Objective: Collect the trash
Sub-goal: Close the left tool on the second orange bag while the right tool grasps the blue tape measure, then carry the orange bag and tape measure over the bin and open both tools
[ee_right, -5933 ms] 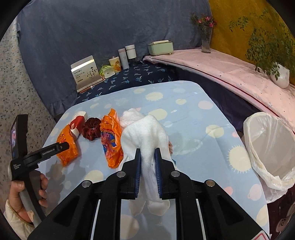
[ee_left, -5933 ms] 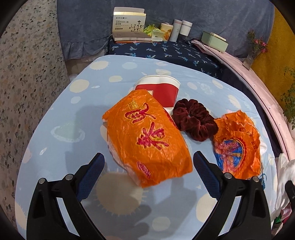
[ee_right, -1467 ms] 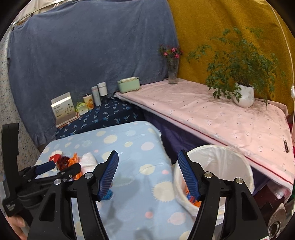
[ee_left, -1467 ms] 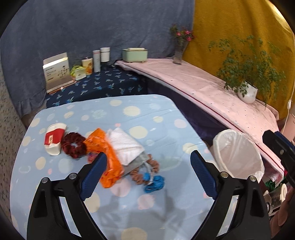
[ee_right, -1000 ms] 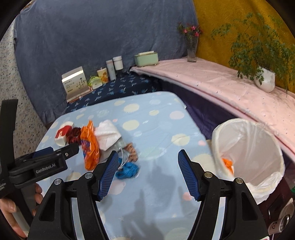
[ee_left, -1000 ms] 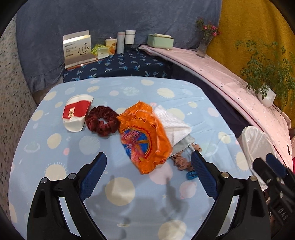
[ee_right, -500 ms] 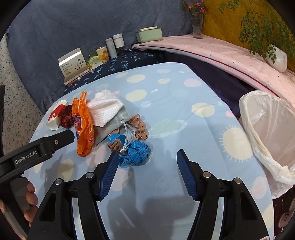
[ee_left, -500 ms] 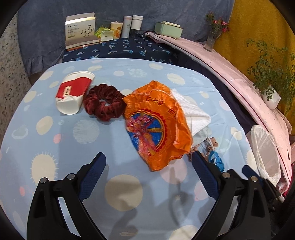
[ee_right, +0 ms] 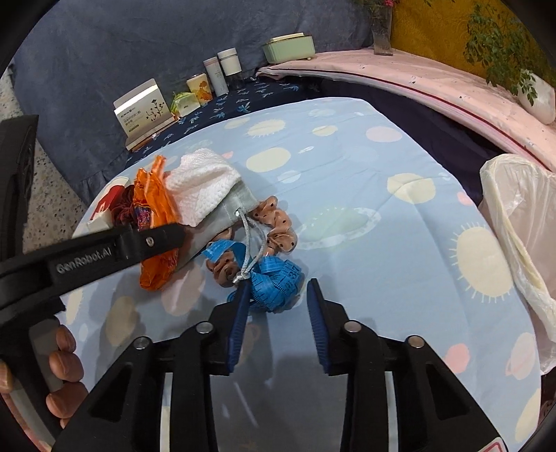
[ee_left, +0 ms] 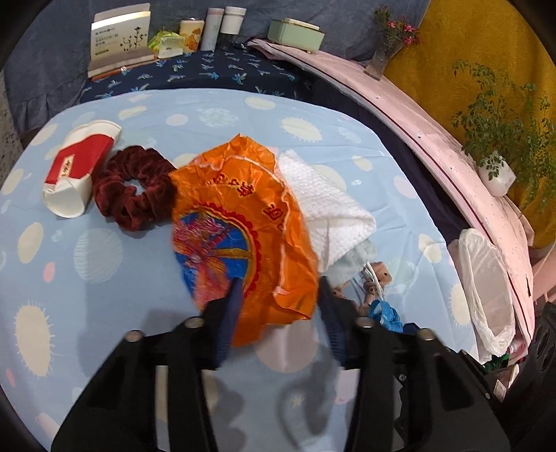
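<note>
Orange wrapper (ee_left: 243,222), crumpled and printed with red and blue, lies near the middle of the blue spotted tablecloth (ee_left: 104,278), its near edge between the spread fingers of the left gripper (ee_left: 278,306), which close on nothing. The left wrist view gives the wrapper flat and wide, with a dark red scrunchie (ee_left: 133,189) touching its left side, a tipped red-and-white paper cup (ee_left: 78,170) beyond that, and a white towel (ee_left: 326,208) tucked under its right edge. The right wrist view shows the same wrapper (ee_right: 154,222) only edge-on behind the left gripper's black arm, but it opens up what the left view half hides: a grey drawstring pouch (ee_right: 222,215), a spotted pink scrunchie (ee_right: 278,222) and a blue measuring tape (ee_right: 274,278) bunched together. The right gripper (ee_right: 276,306) stands spread with the tape just ahead of its left finger, gripping nothing. To the right, the white-lined trash bin (ee_right: 514,222) sits beyond the table edge, and the cloth between the pile and that edge is bare. At the far edge a dark blue patterned surface (ee_left: 208,69) carries a box (ee_left: 120,34), jars and a green case (ee_left: 295,33), well apart from the pile.
</note>
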Tool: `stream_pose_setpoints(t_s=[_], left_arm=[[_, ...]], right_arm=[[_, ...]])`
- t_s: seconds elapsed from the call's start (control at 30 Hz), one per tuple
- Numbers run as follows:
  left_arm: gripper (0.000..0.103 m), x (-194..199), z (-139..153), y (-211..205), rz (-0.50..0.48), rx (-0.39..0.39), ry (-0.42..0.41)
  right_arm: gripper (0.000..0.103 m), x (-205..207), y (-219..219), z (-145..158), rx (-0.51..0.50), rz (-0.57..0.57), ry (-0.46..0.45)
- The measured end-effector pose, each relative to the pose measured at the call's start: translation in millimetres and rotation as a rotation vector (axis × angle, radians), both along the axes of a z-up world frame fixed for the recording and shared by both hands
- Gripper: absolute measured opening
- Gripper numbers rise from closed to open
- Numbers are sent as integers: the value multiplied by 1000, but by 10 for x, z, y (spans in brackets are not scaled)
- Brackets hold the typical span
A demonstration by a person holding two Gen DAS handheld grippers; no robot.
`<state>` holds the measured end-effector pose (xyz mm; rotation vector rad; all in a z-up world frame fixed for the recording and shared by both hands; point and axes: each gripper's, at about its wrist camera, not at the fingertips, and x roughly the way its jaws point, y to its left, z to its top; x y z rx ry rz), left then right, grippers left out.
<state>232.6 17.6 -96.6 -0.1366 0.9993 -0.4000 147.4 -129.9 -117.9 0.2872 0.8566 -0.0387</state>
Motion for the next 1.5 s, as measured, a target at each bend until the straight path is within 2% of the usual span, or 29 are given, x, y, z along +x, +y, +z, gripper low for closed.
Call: stream_pose_setpoints(t_s=[0.23, 0.33, 0.77, 1.1, 1.5], left_arm=[[13, -160, 79, 30, -7, -5, -39], [10, -221, 178, 58, -4, -21, -52], [9, -608, 879, -82, -38, -53, -183], [9, -957, 1343, -651, -166, -59, -272], [9, -1247, 1540, -1416, -316, -38, -327]], right_arm=[[18, -93, 25, 89, 5, 23, -32], [18, -166, -14, 183, 8, 13, -54], [18, -628, -423, 925, -10, -70, -227], [18, -944, -827, 1437, -56, -143, -342], [18, -1277, -1371, 1743, -104, -238, -402]])
